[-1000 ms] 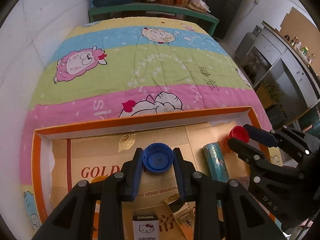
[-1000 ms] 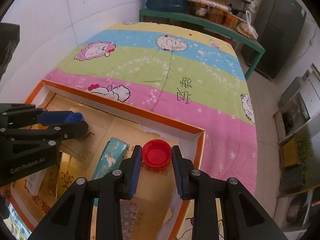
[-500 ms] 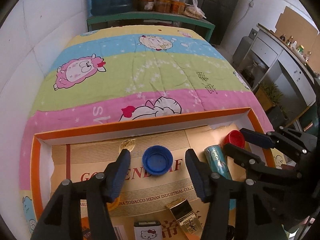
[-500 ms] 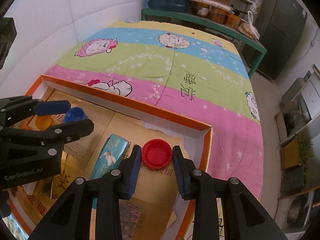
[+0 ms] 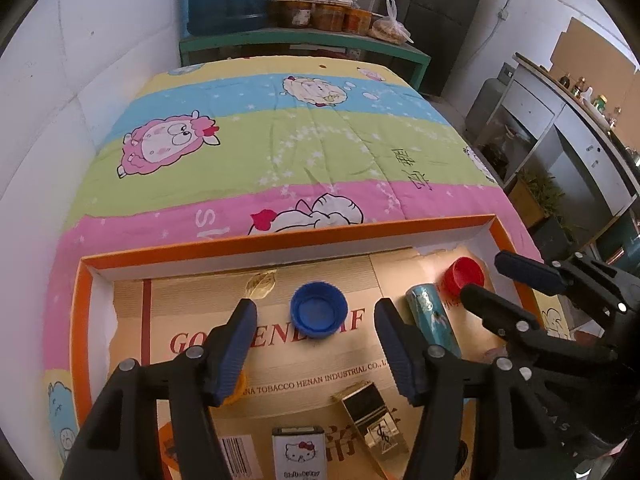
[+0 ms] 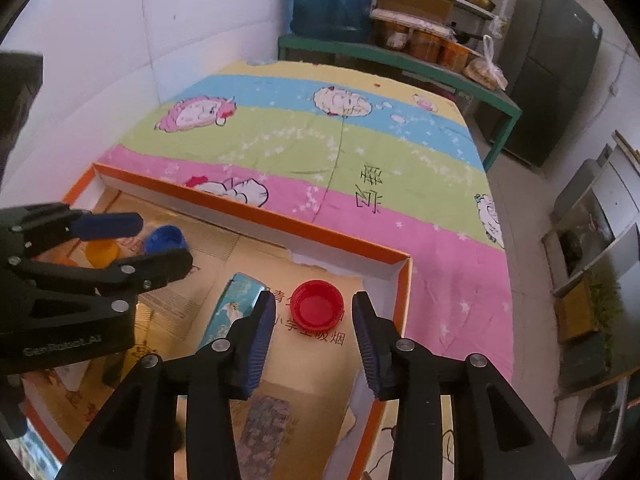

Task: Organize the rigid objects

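Note:
A blue bottle cap lies open side up on the cardboard floor of the orange-rimmed box. My left gripper is open, its fingers standing apart on either side of the cap. A red bottle cap lies open side up near the box's far right corner. My right gripper is open around the red cap without touching it. The red cap and the right gripper also show in the left wrist view; the blue cap shows in the right wrist view.
In the box lie a teal patterned tube, a gold case, a Hello Kitty box and an orange cap. The box sits on a striped cartoon bedspread. A green shelf and cabinets stand beyond.
Both grippers opened and let go of their caps: the left first, then the right. The blue and red caps now lie on the box floor. Both grippers drew back slightly.

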{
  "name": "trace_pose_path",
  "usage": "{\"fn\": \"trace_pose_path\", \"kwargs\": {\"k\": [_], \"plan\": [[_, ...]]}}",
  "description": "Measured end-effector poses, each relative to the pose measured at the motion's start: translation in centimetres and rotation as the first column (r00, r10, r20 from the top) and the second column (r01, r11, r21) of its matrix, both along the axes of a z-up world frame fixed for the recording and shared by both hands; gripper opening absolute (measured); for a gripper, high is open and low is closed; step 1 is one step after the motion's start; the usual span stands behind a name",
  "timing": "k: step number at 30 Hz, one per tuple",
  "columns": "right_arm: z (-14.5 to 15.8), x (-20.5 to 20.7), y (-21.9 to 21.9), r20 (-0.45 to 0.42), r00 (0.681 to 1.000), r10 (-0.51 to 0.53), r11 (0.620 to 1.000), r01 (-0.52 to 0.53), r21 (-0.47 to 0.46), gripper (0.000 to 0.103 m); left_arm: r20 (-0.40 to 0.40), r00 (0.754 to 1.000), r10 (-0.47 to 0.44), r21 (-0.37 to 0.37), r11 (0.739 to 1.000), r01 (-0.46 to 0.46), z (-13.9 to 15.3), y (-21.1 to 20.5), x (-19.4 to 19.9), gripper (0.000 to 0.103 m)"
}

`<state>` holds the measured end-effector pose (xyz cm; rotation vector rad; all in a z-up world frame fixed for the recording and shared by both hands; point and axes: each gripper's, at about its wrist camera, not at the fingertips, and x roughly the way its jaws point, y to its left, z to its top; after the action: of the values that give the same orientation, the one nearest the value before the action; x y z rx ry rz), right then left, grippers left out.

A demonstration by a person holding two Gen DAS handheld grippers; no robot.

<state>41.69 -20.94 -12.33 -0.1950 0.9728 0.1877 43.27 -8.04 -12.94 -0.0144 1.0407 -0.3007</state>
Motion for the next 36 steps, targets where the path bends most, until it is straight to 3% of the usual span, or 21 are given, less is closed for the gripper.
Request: {"fn": "trace_pose_path", "kwargs": {"k": [20,30,36], "plan": [[2.3,-5.0,0.6,0.052,0.992,-0.115,0.993,0.113,0.041,0.043,0.091,0.996,0.020,-0.006,1.000,-0.019,3.5,1.9,-5.2,0.061],[3.9,-9.4,1.7,0.081,0.982,-0.171,0.985,0.168,0.044,0.043,0.121,0.991,0.054,-0.021,0.998,-0.052,5.1,3.4,-9.9,0.061],[5.4,-12.4,2.4,0.122,0.974,-0.189,0.981,0.183,0.057,0.043,0.182,0.978,0.103,-0.008,0.995,-0.103,6.8,4.2,-13.7,0.061]]}}
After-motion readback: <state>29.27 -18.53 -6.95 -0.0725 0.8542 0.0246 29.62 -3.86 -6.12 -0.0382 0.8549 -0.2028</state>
